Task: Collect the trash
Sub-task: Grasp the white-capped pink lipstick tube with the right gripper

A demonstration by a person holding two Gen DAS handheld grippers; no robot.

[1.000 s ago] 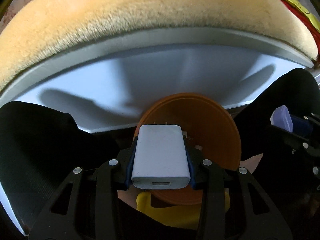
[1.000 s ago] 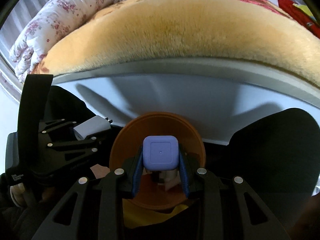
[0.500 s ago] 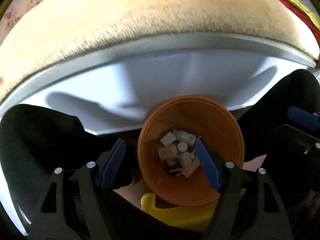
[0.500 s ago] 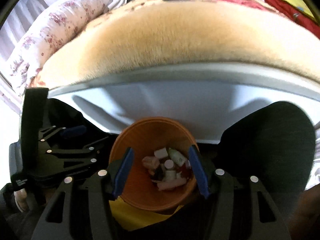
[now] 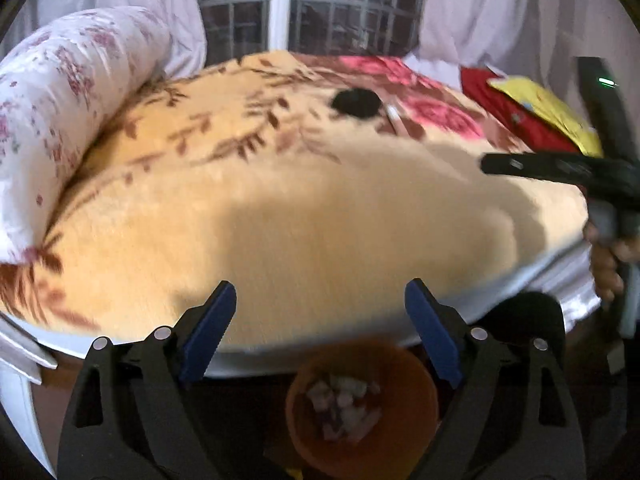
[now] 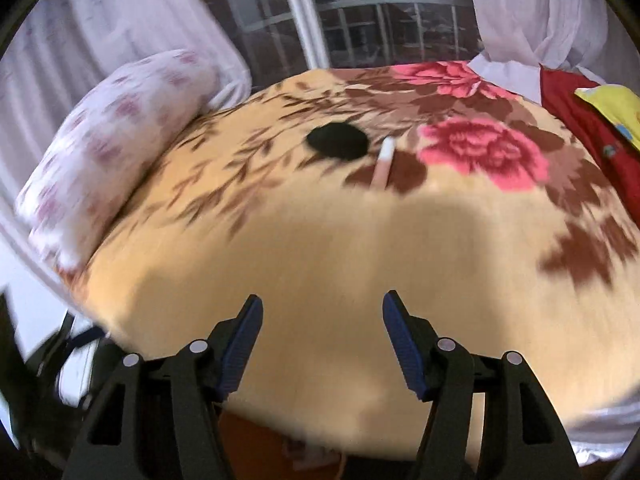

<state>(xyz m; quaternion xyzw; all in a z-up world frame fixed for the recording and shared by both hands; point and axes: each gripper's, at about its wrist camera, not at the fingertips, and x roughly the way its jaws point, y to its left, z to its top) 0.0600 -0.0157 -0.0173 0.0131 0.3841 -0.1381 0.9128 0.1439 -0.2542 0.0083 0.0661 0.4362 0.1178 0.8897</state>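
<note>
Down low, below the near edge of the bed (image 5: 320,208), sits the orange bin (image 5: 400,432), round-mouthed, with a blurred heap of pale scraps (image 5: 340,404) in its bottom. Over it hangs the left gripper (image 5: 320,320), blue-padded jaws spread wide, nothing between them. The right gripper (image 6: 322,334) is spread just as wide and just as empty, poised above the near edge of the fuzzy tan blanket (image 6: 320,260); from the left camera its black body (image 5: 560,168) shows at the right side of the bed, gripped by the right hand (image 5: 608,264).

Further up the blanket, around the middle of the bed, lies a flat black oval (image 6: 338,140), dark against the brown leaf print. Just to its right, apart from it, a slim white stick (image 6: 383,162) lies lengthwise. Beyond that, pink printed roses, a floral rolled quilt (image 6: 108,144) along the left edge, red and yellow cloth (image 6: 592,120) at the far right corner, then curtains and a barred window (image 6: 360,12).
</note>
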